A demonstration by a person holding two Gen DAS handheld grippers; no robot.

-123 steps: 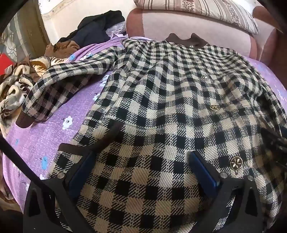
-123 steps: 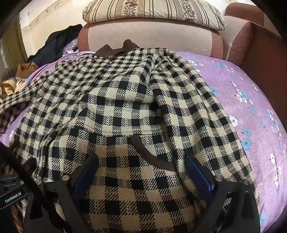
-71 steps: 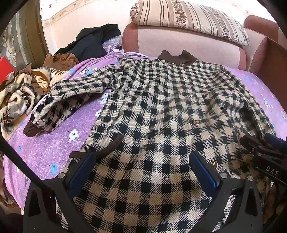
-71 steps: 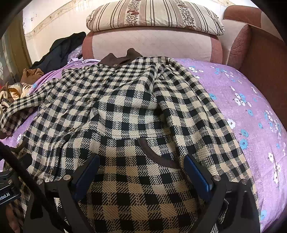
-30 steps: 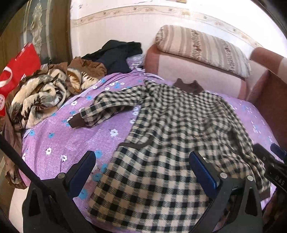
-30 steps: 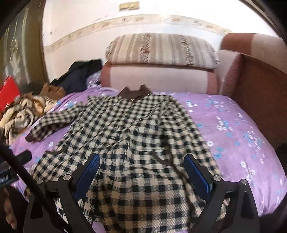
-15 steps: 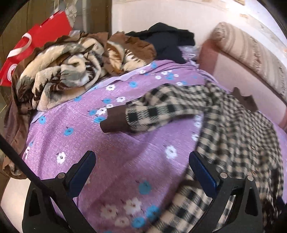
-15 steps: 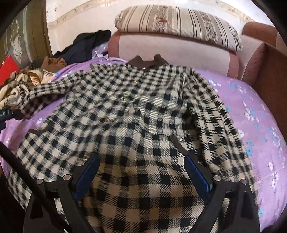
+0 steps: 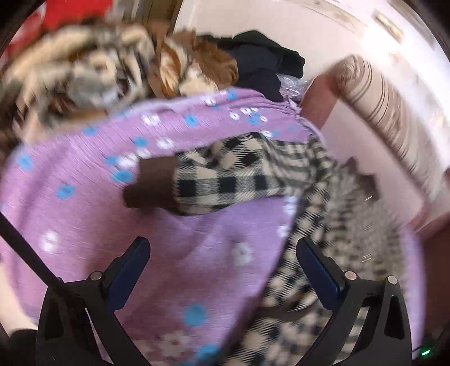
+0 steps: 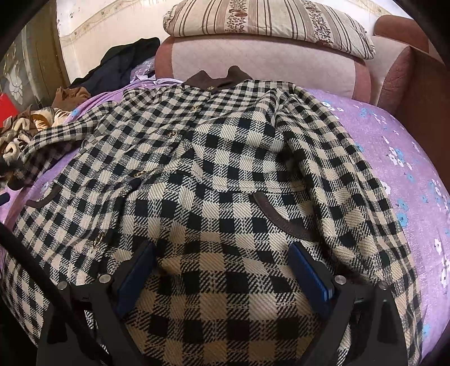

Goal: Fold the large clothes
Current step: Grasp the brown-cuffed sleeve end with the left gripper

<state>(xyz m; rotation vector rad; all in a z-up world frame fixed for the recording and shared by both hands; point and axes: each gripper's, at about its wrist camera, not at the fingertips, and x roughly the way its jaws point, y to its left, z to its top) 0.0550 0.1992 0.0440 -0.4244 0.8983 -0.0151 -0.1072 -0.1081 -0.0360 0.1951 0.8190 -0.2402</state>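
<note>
A black-and-cream checked coat with a brown collar lies face up on the purple flowered bedspread. Its right sleeve is folded along the body; its left sleeve with a brown cuff stretches out over the spread. My left gripper is open and empty, just short of that cuff; this view is blurred. My right gripper is open and empty, low over the coat's lower front, near a brown pocket trim.
A striped pillow tops the pink headboard. A brown padded side borders the bed on the right. Dark clothes and a heap of brown-and-cream blankets lie at the left.
My left gripper has swung left off the coat body and closed in on the outstretched sleeve's cuff. My right gripper has come down closer over the coat's lower front. Both stay open.
</note>
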